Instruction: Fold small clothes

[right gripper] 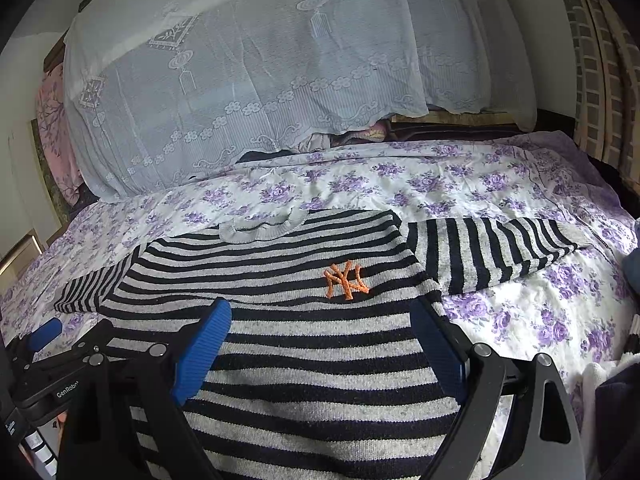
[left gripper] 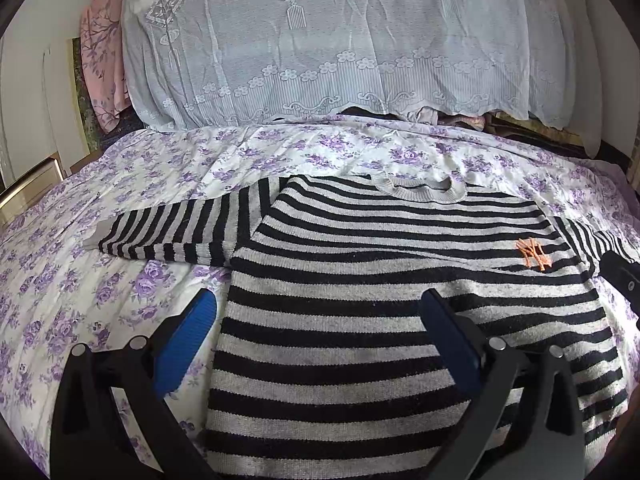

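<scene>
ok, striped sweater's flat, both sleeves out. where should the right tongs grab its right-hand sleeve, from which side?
Probably the grey cuff of that sleeve, from the outer right side. On the striped sweater the sleeve lies flat and straight on the floral sheet, its cuff end free with bare sheet beyond. The right tongs, open over the body, could pinch the cuff edge and carry it inward.

The left hand-held gripper (left gripper: 320, 344) is hovering with its blue-padded fingers (left gripper: 186, 344) spread wide. The right hand-held gripper (right gripper: 320, 352) is hovering beside it, fingers (right gripper: 202, 350) likewise parted, gripping nothing.
</scene>
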{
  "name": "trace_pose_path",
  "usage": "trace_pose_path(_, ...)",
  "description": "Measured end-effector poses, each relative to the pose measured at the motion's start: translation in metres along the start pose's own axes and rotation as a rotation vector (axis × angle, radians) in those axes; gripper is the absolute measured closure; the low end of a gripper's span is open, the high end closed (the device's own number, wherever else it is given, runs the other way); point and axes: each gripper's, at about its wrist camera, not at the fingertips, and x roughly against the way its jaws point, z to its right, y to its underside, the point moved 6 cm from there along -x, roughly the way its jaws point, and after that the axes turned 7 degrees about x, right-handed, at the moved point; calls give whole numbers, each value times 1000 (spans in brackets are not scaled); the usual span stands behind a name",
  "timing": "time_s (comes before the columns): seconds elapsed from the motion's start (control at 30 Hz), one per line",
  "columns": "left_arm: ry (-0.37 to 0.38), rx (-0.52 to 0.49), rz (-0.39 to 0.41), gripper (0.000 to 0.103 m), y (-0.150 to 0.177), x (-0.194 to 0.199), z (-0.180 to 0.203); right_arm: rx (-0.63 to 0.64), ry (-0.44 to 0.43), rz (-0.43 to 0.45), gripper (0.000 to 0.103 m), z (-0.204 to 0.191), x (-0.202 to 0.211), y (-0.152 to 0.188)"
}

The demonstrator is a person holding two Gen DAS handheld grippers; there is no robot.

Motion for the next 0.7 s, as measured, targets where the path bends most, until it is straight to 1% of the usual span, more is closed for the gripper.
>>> trace_pose_path(0.53,0,0,0,4,1,0,0,-2,0,-2,12,2,0,1)
trace_pose_path(0.7,1,3,-8,4,1,-1,-6,-3,0,-2,11,2,0,1)
